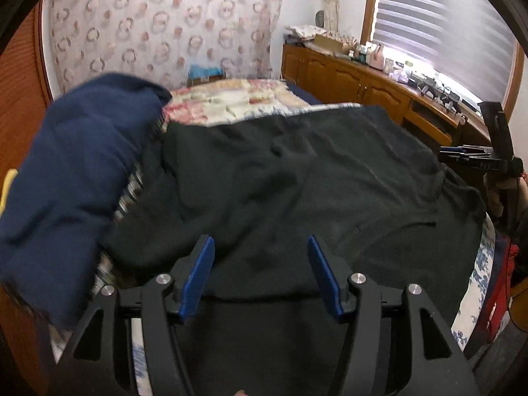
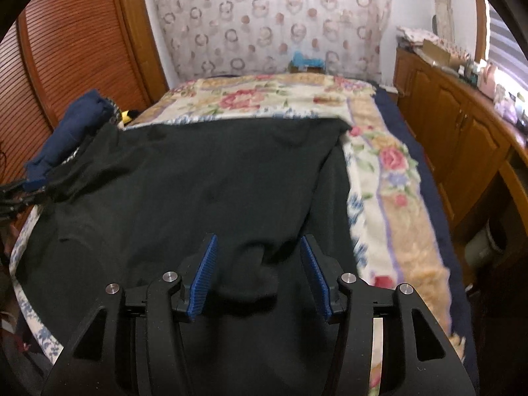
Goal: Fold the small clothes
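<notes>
L tongs: left tongs (image 1: 260,275) seen spread apart, nothing pinched; black garment (image 1: 297,181) lies under/between the blue pads, not pressed.
R tongs: right tongs (image 2: 259,277) likewise released; a raised fold of the black cloth sits between the pads, ungripped as far as can be told.
Task item: black garment (image 2: 184,191) is spread flat on the bed (image 2: 389,178), over a floral blanket (image 2: 264,99).
Other cloth: navy garment (image 1: 76,165) is bunched at the bed's left side, overlapping the black one's edge.
Risk 1: blanket could be pinched w/ the garment if tongs are closed too deep.
Risk 2: fold could go skewed if one side is grabbed by a wrinkle, not the hem.
Risk 3: navy piece could be dragged along.
Containers: none in reach; cabinet (image 2: 462,138) by the window is cluttered on top, contents too small to tell.
</notes>
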`<control>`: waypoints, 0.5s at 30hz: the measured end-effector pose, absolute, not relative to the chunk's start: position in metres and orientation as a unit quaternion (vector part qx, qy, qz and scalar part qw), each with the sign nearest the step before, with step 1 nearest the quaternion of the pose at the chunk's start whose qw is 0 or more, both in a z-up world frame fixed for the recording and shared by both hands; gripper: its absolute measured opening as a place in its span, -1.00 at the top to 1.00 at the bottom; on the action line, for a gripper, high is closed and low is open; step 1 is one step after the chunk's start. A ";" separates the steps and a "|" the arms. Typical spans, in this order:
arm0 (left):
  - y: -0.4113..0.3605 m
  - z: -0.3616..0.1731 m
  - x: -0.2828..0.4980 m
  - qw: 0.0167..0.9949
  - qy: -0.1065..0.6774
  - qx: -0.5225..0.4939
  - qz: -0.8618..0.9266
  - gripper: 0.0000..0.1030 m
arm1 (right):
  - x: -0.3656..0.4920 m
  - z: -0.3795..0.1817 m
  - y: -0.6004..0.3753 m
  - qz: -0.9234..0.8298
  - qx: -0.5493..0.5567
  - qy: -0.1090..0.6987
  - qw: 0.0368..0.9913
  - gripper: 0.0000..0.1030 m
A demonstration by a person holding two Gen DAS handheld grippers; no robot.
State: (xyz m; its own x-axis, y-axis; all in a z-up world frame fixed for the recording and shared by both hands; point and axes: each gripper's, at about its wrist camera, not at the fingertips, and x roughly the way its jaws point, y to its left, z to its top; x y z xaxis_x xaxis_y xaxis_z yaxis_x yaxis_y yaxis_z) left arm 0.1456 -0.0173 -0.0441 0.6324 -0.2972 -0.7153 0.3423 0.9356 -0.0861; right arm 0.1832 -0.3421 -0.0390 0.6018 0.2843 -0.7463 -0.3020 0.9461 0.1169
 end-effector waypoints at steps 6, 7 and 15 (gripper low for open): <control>-0.026 -0.062 0.141 0.894 0.410 0.024 -0.179 -0.14 | 0.181 -0.060 -0.338 0.152 -0.010 0.438 0.886 -0.02; -0.028 -0.066 0.141 0.891 0.417 0.029 -0.175 -0.14 | 0.181 -0.061 -0.337 0.151 -0.011 0.439 0.886 -0.02; -0.028 -0.073 0.140 0.890 0.421 0.029 -0.172 -0.17 | 0.172 -0.066 -0.330 0.139 -0.034 0.424 0.894 0.00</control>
State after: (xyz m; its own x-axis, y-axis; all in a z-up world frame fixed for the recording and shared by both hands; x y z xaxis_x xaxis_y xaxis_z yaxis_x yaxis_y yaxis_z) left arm 0.1403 -0.0279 -0.0729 0.5859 -0.2818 -0.7598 0.3300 0.9393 -0.0939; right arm 0.1719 -0.3300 -0.0658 0.6020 0.2199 -0.7676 -0.2775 0.9590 0.0571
